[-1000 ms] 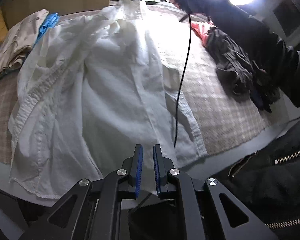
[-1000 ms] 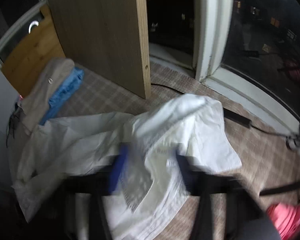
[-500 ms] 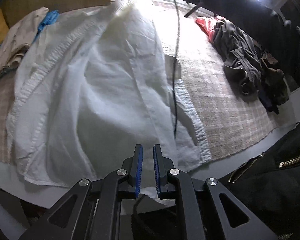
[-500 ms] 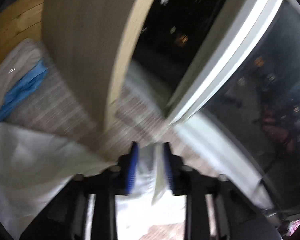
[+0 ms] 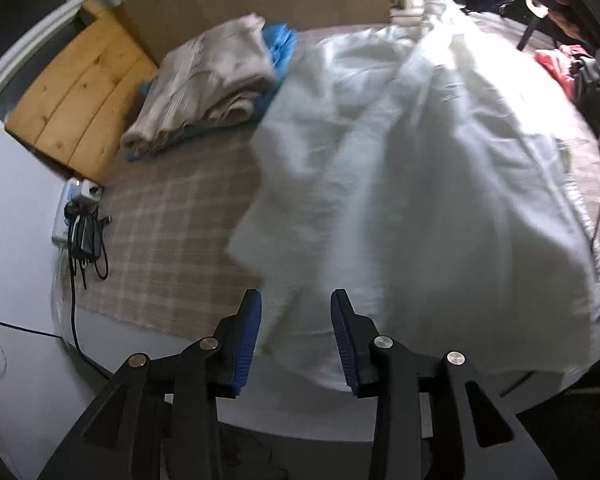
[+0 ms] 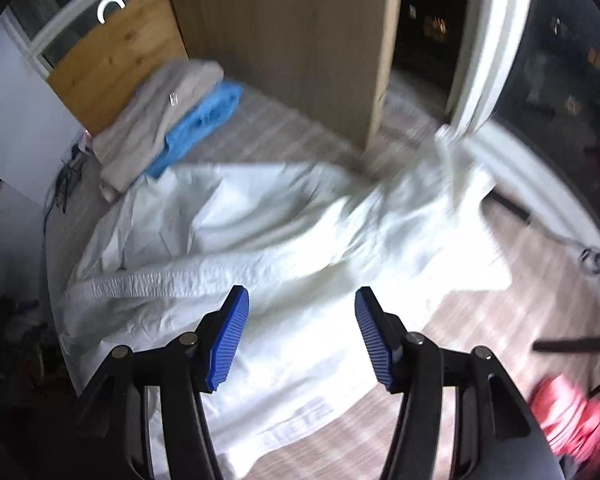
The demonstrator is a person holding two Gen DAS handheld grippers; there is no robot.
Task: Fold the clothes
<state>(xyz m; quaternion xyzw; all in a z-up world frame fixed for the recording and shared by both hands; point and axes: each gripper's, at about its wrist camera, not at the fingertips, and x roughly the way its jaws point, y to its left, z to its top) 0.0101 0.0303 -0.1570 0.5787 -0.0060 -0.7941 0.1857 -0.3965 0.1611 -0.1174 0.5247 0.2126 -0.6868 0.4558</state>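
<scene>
**White shirt spread loose, both claws empty**

We find the white shirt (image 5: 412, 184) lying rumpled across the checked cloth (image 5: 168, 240), beside a folded stack (image 5: 208, 84). The left gripper (image 5: 296, 340) and the right gripper (image 6: 300, 336) stand apart, holding nothing. We advise smoothing wrinkles and gripping hems squarely.

L gripper (image 5: 296, 322) jaws apart over white shirt (image 5: 420, 184), folded stack (image 5: 204, 84) beyond.

Shirt (image 5: 412, 168) on cloth (image 5: 172, 240) (spread); folded pile (image 5: 216, 80) at its left.
</scene>
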